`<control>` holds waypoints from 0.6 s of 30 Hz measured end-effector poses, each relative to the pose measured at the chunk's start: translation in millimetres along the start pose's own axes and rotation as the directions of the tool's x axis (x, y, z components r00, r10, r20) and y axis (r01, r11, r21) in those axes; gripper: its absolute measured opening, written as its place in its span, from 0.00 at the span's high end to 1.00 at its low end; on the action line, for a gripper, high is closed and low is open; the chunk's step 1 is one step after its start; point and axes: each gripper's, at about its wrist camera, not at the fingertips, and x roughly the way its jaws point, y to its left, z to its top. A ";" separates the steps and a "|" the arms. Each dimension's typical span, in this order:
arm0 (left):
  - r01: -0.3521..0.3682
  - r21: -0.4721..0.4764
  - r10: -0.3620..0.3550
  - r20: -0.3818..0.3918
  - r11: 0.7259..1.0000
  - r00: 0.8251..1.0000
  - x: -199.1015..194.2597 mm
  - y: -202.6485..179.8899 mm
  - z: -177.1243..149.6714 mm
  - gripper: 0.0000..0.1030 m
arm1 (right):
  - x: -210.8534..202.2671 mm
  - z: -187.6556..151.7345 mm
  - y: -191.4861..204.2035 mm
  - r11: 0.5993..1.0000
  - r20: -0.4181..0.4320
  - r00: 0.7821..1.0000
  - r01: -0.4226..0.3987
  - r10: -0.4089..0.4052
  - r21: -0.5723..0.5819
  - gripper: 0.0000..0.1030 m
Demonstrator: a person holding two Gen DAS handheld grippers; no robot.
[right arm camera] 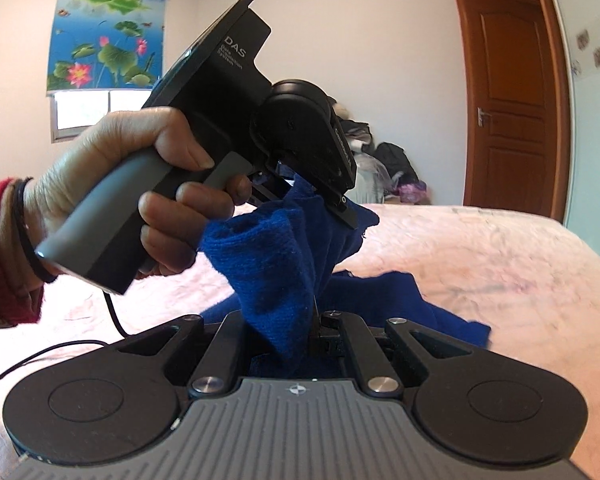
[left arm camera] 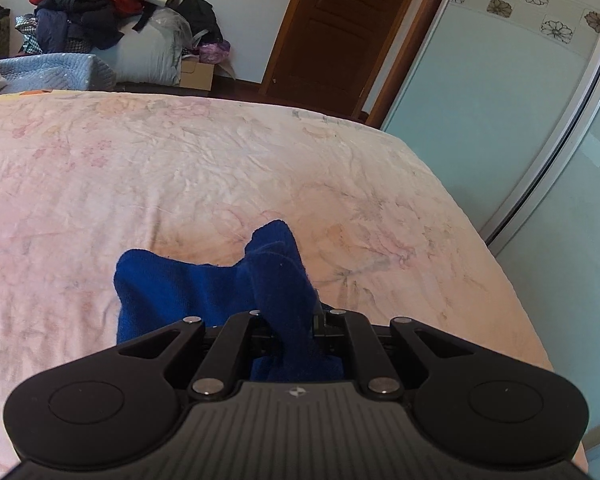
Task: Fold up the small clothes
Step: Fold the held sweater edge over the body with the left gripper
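Observation:
A small blue knit garment hangs over the pink bed sheet. My left gripper is shut on a bunched fold of it, which hides the fingertips. In the right wrist view the same blue garment stretches between both tools. My right gripper is shut on its near end. The left gripper, held by a hand in a red sleeve, pinches the far end higher up, tilted down. A loose part of the cloth lies on the bed at the right.
A brown door and a sliding wardrobe panel stand beyond the bed's far right edge. A pile of clothes and bags sits past the bed's far left. A cable trails over the sheet.

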 end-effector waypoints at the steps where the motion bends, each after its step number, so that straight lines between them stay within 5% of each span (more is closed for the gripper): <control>1: 0.001 0.006 -0.001 -0.008 1.000 1.000 3.9 -3.5 -1.3 0.93 | 0.0 -2.0 -2.1 1.000 -0.003 1.000 0.001 -0.001 0.008 0.93; 18: -0.015 0.072 0.023 -0.111 0.997 0.994 53.7 -37.2 -25.7 0.93 | 0.6 -35.0 -53.8 0.958 -0.083 0.995 -0.033 0.059 0.285 0.92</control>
